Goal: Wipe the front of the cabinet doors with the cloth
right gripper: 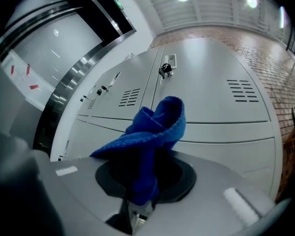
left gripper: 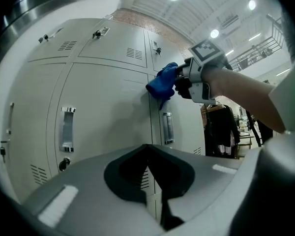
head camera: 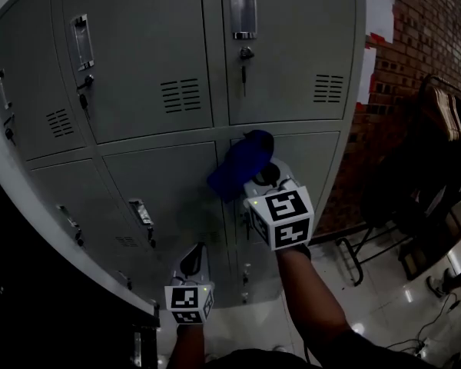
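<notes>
The grey metal cabinet (head camera: 161, 167) has rows of locker doors with recessed handles and key locks. A blue cloth (head camera: 240, 162) is bunched in my right gripper (head camera: 257, 175), which is shut on it. The cloth rests against the top of a middle-row door, near the seam between two doors. In the right gripper view the blue cloth (right gripper: 148, 132) rises out of the shut right gripper (right gripper: 140, 193) and hides the fingertips. My left gripper (head camera: 194, 260) hangs lower, in front of the bottom doors, shut and holding nothing. From the left gripper (left gripper: 153, 176) I see the cloth (left gripper: 162, 81) above.
Door handles (head camera: 243, 10) and locks stick out slightly from the door fronts. To the right stands a brick wall (head camera: 415, 44) with white papers, a rack of dark clothes (head camera: 446, 144) and a metal frame (head camera: 361, 244) on the glossy floor.
</notes>
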The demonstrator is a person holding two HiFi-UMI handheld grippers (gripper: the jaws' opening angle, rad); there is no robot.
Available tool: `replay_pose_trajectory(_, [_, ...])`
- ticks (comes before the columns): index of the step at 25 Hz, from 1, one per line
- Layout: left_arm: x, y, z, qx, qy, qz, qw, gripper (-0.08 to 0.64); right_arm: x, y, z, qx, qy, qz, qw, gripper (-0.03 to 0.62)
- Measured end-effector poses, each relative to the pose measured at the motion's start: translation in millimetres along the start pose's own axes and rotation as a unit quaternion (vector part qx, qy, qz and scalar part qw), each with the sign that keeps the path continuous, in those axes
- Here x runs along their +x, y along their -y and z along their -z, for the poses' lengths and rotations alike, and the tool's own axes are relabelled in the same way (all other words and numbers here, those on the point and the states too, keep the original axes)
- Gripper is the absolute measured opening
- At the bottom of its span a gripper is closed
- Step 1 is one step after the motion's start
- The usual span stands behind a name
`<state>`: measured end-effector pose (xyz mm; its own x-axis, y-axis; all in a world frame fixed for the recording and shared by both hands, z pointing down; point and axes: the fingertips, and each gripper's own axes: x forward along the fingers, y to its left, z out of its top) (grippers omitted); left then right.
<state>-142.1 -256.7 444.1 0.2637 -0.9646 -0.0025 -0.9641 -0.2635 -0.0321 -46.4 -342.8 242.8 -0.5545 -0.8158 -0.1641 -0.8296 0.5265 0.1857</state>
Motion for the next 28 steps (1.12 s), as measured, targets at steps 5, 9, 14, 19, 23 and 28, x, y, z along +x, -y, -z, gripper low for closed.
replay_pose_trajectory(5, [-5,-8,-1,-0.001,0.002,-0.008,1.0000,0.017,9,6,1,0.013,0.007,0.013,1.000,0.074])
replay_pose_trajectory(9, [-5,-11,-1,-0.003,0.002,-0.012,0.9999,0.017,9,6,2,0.015,0.004,0.012,1.000,0.074])
replay_pose_trajectory(14, [-4,-8,1,-0.004,0.000,-0.009,0.9999,0.017,4,18,3,0.019,0.006,0.016,1.000,0.072])
replay_pose_trajectory(19, [3,3,1,-0.001,-0.001,0.001,1.0000,0.017,-9,47,8,0.020,0.004,0.033,0.999,0.071])
replay_pose_trajectory(23, [11,17,1,-0.001,-0.002,0.010,0.9999,0.017,-22,76,11,0.013,0.000,0.047,0.999,0.071])
replay_pose_trajectory(28, [21,34,1,0.000,0.000,0.021,0.9998,0.017,-40,117,16,-0.004,-0.015,0.068,0.998,0.071])
